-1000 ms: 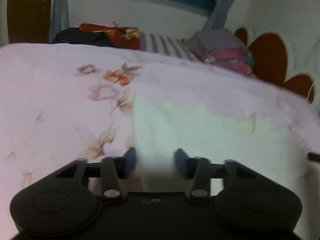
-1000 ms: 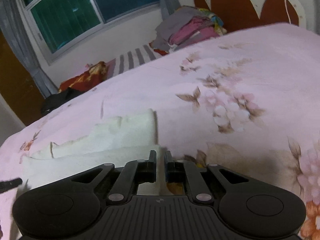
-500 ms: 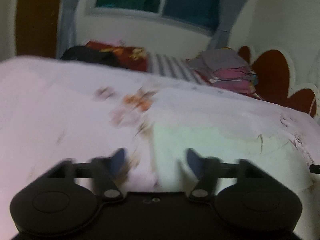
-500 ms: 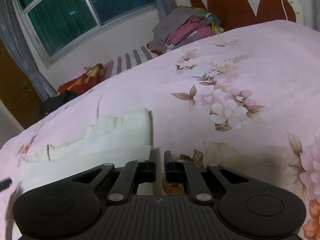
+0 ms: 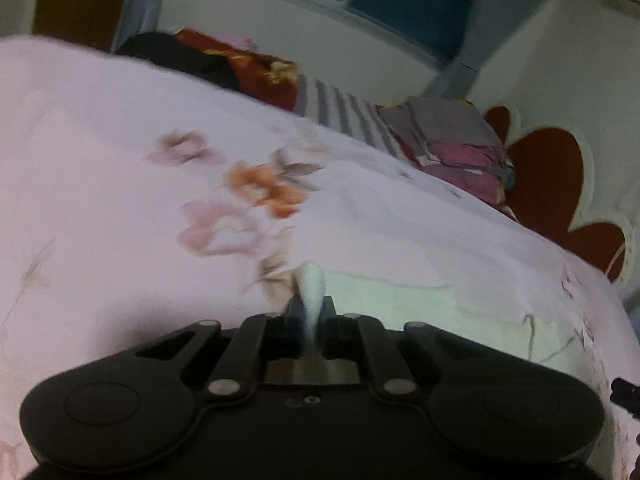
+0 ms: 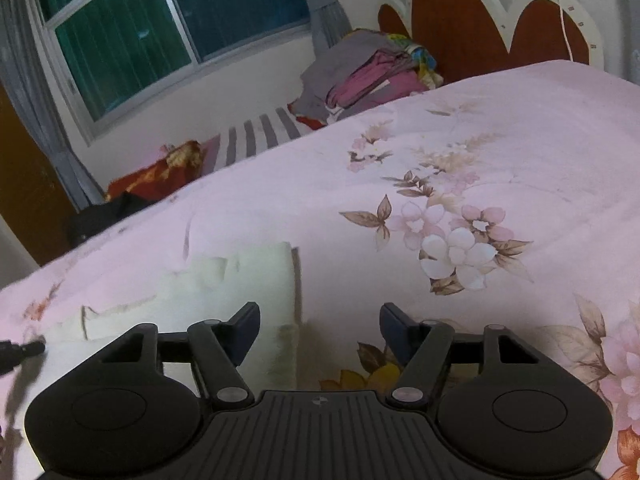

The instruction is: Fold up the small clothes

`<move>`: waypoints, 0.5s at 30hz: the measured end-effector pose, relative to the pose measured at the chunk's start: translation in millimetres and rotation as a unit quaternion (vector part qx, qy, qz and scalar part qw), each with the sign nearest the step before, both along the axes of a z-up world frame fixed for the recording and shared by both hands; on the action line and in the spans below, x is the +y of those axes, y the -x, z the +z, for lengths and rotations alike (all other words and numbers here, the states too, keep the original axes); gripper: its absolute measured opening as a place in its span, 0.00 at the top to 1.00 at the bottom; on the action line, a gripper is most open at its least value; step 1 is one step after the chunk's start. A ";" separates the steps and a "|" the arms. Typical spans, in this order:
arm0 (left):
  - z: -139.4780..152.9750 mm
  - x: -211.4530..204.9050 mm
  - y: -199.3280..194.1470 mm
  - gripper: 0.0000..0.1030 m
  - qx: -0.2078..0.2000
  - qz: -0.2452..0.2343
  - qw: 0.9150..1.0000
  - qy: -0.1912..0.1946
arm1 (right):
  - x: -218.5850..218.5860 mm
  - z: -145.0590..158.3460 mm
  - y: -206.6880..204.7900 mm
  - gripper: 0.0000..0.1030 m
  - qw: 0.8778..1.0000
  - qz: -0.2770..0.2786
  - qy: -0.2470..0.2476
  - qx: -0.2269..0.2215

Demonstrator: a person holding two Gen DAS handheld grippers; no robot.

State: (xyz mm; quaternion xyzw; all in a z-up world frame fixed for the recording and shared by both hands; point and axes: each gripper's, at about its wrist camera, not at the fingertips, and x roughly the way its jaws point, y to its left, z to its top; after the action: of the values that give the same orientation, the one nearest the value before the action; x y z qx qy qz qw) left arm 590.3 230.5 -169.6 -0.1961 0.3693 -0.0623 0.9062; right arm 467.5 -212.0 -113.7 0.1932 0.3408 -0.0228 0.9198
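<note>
The pale cream cloth [image 6: 224, 292] lies flat and creased on the floral bedspread [image 6: 480, 140]. The closing left gripper [image 5: 311, 312] pinches its edge into a small peak. The right gripper [image 6: 320, 326] is opening, its jaws apart over the cloth's right edge without gripping it.

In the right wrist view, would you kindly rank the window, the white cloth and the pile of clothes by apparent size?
1. window
2. white cloth, though nearness to the camera enlarges it
3. pile of clothes, far off, so its true size is unsure
</note>
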 end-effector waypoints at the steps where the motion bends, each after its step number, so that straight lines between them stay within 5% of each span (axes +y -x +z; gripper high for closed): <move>1: -2.6 4.7 0.3 0.89 -0.001 -0.002 1.000 0.009 | -0.8 0.0 -0.9 0.35 1.000 0.002 -0.004 0.002; 4: 9.5 5.5 11.4 0.80 -0.011 -0.001 1.000 -0.019 | -0.6 0.5 -1.9 0.36 1.000 0.008 -0.007 0.005; 6: 21.6 2.3 29.2 0.83 -0.021 -0.006 0.999 -0.041 | -1.6 2.3 0.5 0.36 1.000 0.007 -0.017 0.001; 10: 43.9 -29.5 72.9 0.83 -0.060 -0.074 0.994 -0.061 | -0.2 4.9 10.0 0.36 0.999 0.019 -0.032 -0.006; 13: 37.3 -55.4 90.4 0.80 -0.053 -0.120 0.988 -0.084 | 4.5 1.1 14.4 0.54 0.999 0.026 -0.046 0.002; 15: 23.4 -65.2 96.1 0.80 -0.034 -0.133 0.984 -0.117 | 9.1 -2.9 17.0 0.54 0.998 0.027 -0.049 0.013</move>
State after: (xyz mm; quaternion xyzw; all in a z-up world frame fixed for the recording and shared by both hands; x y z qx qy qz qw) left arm 494.2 165.3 -146.2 -0.0360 0.3660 -0.1451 0.9185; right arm 450.5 -202.9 -116.5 0.2288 0.3589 0.0162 0.9048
